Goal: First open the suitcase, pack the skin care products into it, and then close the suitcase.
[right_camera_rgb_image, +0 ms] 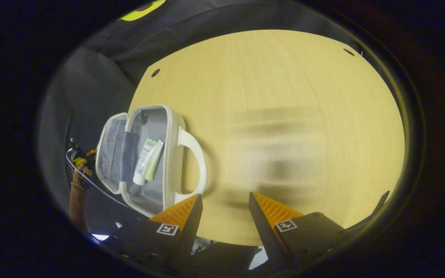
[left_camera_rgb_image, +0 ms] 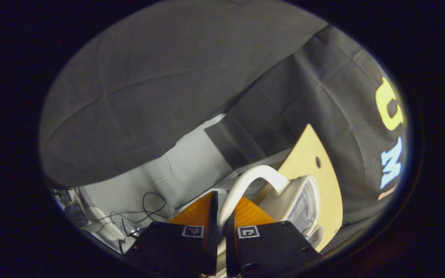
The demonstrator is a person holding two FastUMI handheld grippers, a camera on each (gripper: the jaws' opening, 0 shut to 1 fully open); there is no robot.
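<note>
Suitcase (right_camera_rgb_image: 145,154) lay open near the table's (right_camera_rgb_image: 284,96) left edge in the right gripper view, lid swung back, handle (right_camera_rgb_image: 193,154) toward the middle of the tabletop. Two skin care tubes (right_camera_rgb_image: 148,160) sat inside the main compartment, side by side, touching. Judged packing done or nearly so; saw no other products on the bare wood. Closing was what remained. My left gripper (left_camera_rgb_image: 222,227) had its fingers nearly together, clamped on a white suitcase handle (left_camera_rgb_image: 245,181) that ran up between them; lid rim (left_camera_rgb_image: 303,200) just beyond. Looked like the start of swinging the lid over, though I couldn't tell which half I held. My right gripper (right_camera_rgb_image: 224,210) hung over the table with fingers spread wide, holding nothing, just beside the handle's near end.
</note>
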